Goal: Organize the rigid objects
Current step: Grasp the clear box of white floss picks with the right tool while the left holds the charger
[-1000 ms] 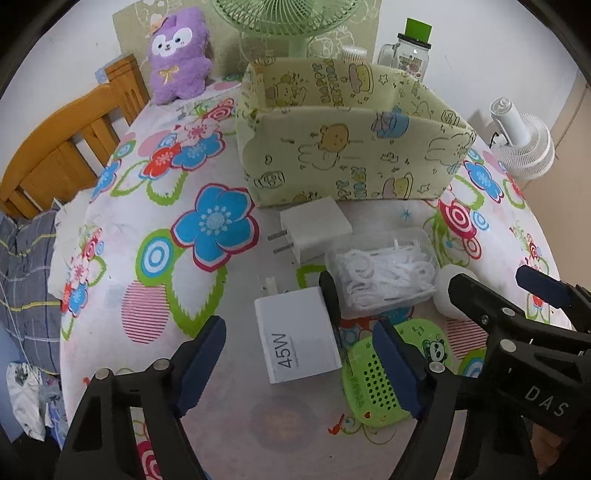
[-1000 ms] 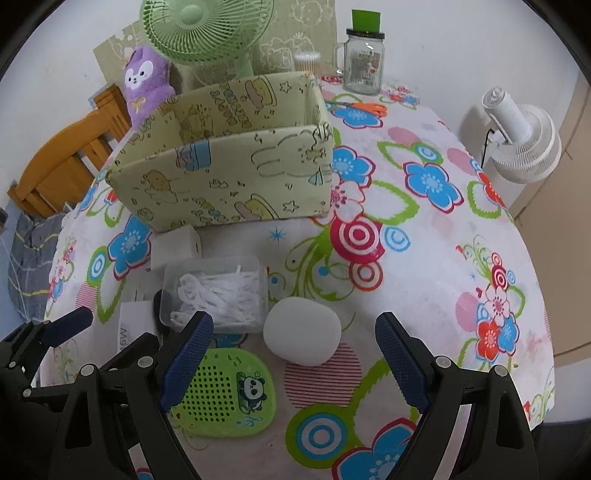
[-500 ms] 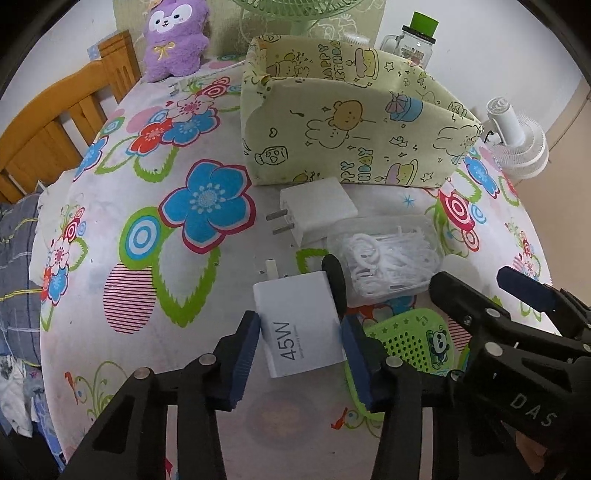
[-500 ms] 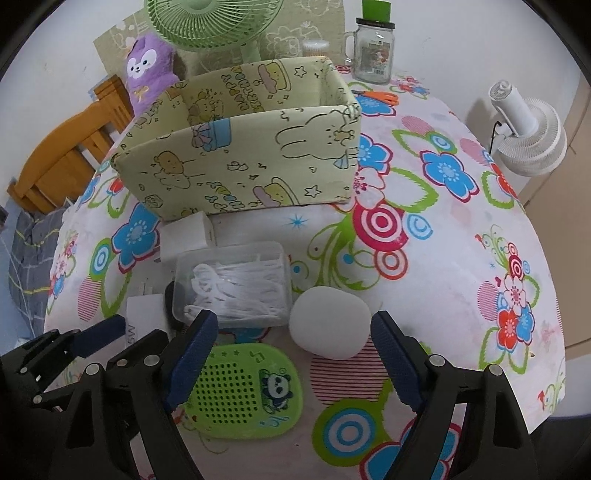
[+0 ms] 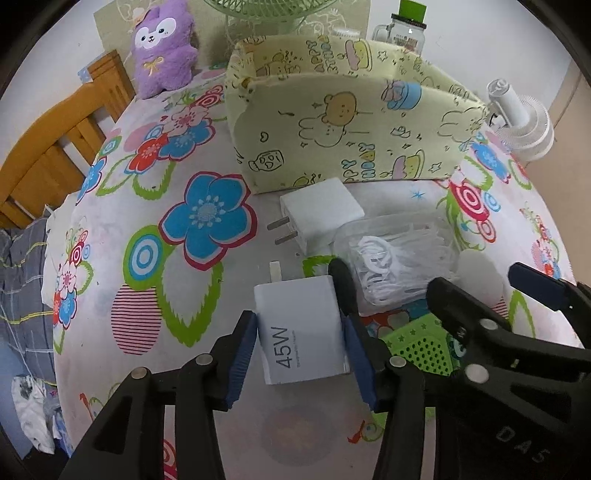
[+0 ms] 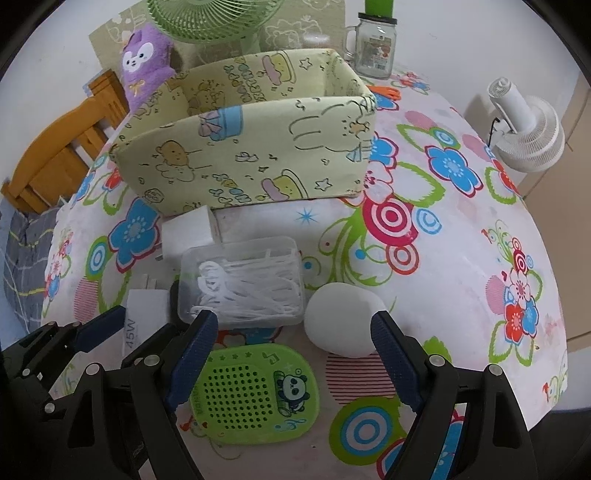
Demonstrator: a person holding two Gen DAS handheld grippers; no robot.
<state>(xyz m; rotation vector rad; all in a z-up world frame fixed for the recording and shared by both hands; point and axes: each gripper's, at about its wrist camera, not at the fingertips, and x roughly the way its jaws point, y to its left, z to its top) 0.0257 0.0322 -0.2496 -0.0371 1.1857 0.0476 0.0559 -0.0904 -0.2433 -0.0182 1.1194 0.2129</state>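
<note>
My left gripper [image 5: 299, 339] points down at a white charger marked 45W [image 5: 295, 317], and its blue pads press on the charger's two sides; the jaws are opening slightly. Behind the charger lie a smaller white plug adapter [image 5: 321, 214] and a clear box of white floss picks [image 5: 399, 258]. My right gripper [image 6: 295, 350] stands open just above the tablecloth. A green panda case [image 6: 255, 391] and a white rounded lump [image 6: 343, 321] lie between its fingers, untouched. A yellow fabric storage box [image 6: 251, 162] stands open-topped behind them all.
A purple plush toy [image 5: 162, 48], a green fan [image 6: 214, 18] and a glass jar [image 6: 373, 48] stand at the back of the flowered table. A white fan [image 6: 528, 129] is off the right edge. A wooden chair [image 5: 55, 140] stands at the left.
The left jaws have come in from wide apart to grip the 45W charger's sides. The right gripper stays open and has hardly moved.
</note>
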